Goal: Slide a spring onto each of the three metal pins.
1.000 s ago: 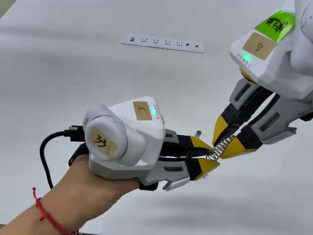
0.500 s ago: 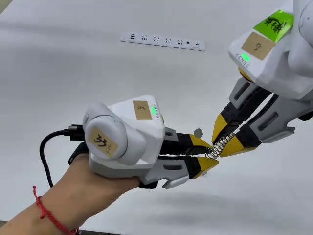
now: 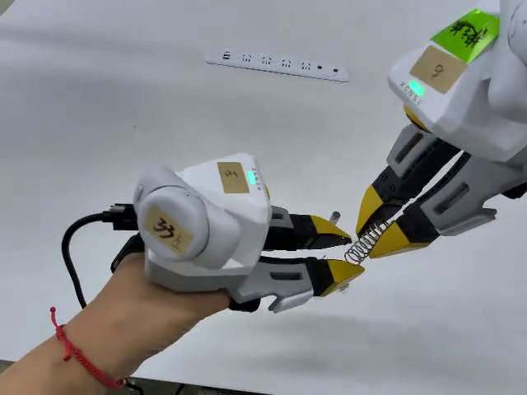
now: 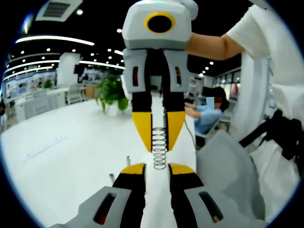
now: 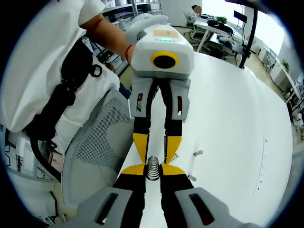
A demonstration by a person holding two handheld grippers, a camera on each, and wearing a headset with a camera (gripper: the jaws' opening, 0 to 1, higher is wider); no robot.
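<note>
A small coil spring (image 3: 360, 245) hangs in the air, pinched at one end by my right gripper (image 3: 373, 238), which reaches down from the upper right. In the right gripper view the spring (image 5: 152, 167) sits between the yellow tips of that gripper (image 5: 152, 171). My left gripper (image 3: 353, 255) points right with its jaws parted, and the spring's free end (image 4: 159, 156) reaches down to its tips (image 4: 157, 169). I see nothing held between the left jaws. One metal pin (image 3: 333, 217) stands on the white table just behind them. Two pins (image 5: 198, 153) (image 5: 190, 177) show in the right gripper view.
A white power strip (image 3: 277, 66) lies at the far side of the white table (image 3: 165, 107). A black cable (image 3: 76, 251) runs from the left gripper. A grey mesh chair (image 5: 92, 142) stands at the table's edge beside the person.
The left gripper's jaws have spread wider apart than half a second ago. The right gripper still holds the spring at nearly the same spot by the left tips.
</note>
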